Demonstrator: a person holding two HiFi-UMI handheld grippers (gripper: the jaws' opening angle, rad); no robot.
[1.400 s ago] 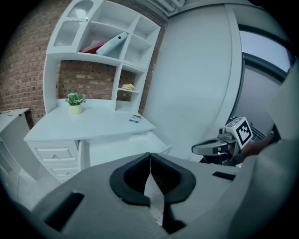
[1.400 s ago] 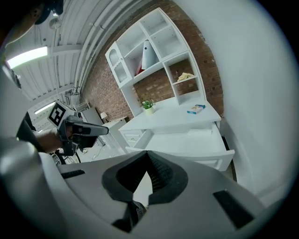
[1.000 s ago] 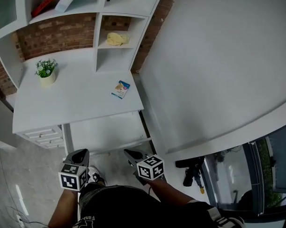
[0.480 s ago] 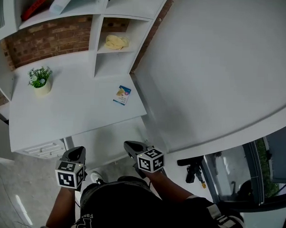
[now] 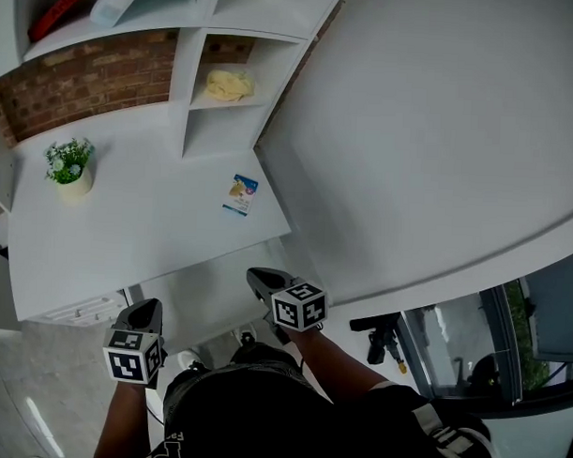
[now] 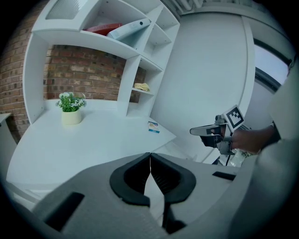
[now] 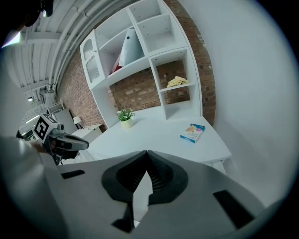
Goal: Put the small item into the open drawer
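Note:
The small item, a flat blue-and-white box, lies near the right front corner of the white desk. Both grippers hang in front of the desk edge, well short of the box. My left gripper is shut with nothing in it. My right gripper is shut and empty too, its tip just below the desk's front edge. A white drawer unit shows under the desk's left end; I cannot tell whether a drawer is open.
A potted plant stands at the desk's left. A yellow cloth lies in a cubby of the white shelf unit at the back. A large white curved wall closes the right side. A black tool lies below it.
The desk has shifted left and nearer in the head view. My right gripper has risen up to the desk's front edge; the left one has dropped slightly lower. Both stay shut.

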